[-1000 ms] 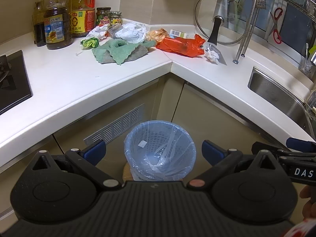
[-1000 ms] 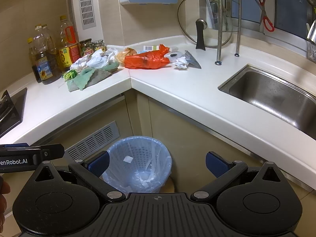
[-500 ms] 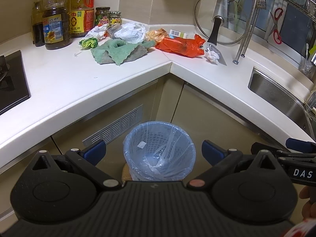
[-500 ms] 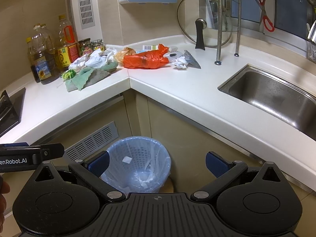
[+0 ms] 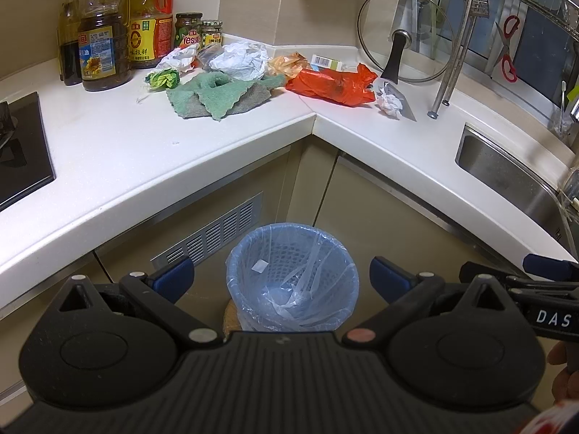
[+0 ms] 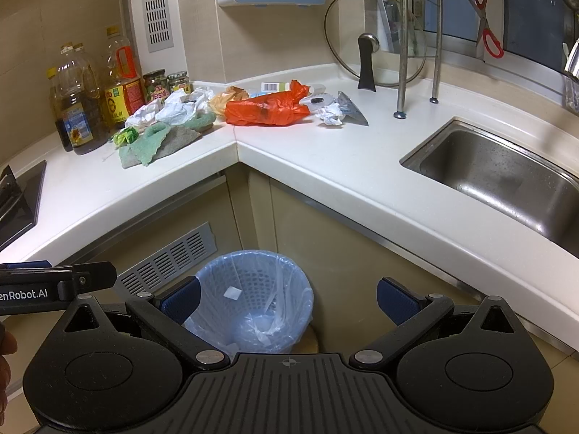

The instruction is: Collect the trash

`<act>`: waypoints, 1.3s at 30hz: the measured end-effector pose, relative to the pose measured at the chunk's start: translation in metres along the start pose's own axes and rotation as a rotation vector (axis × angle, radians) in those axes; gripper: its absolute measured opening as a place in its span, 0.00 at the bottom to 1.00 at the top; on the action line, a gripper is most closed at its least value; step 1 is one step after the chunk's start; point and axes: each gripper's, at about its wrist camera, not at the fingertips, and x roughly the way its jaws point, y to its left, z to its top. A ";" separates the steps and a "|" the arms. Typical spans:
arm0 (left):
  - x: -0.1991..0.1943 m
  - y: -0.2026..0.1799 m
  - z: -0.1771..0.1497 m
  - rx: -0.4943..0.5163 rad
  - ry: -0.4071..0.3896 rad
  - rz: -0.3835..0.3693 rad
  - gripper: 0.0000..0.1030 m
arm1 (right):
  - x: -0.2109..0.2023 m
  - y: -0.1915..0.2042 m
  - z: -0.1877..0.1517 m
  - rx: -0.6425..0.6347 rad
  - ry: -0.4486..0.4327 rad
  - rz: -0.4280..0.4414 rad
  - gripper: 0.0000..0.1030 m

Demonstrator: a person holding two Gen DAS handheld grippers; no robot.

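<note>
My left gripper (image 5: 281, 277) and right gripper (image 6: 287, 298) gape empty above the bin (image 5: 292, 275), below the tabletop (image 5: 152, 159) edge; scene barely shifted.

The left gripper (image 5: 281, 279) hangs with its blue-padded fingers (image 5: 173, 277) spread wide, holding nothing, and the lined blue bin (image 5: 292, 276) stands on the floor between them. On the white table (image 5: 108, 166) above lies the litter — a red plastic bag (image 5: 331, 85), crumpled white paper (image 5: 240, 59), a green cloth (image 5: 217, 94) — near the oil bottles (image 5: 105, 36).
</note>
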 end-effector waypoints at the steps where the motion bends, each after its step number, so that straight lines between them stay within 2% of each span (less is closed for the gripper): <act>1: 0.001 0.001 0.001 0.000 0.001 0.000 0.99 | 0.000 0.000 0.000 0.000 0.000 0.000 1.00; 39: 0.001 0.000 0.001 -0.004 0.002 -0.005 0.99 | -0.001 0.000 0.001 -0.002 -0.001 0.000 1.00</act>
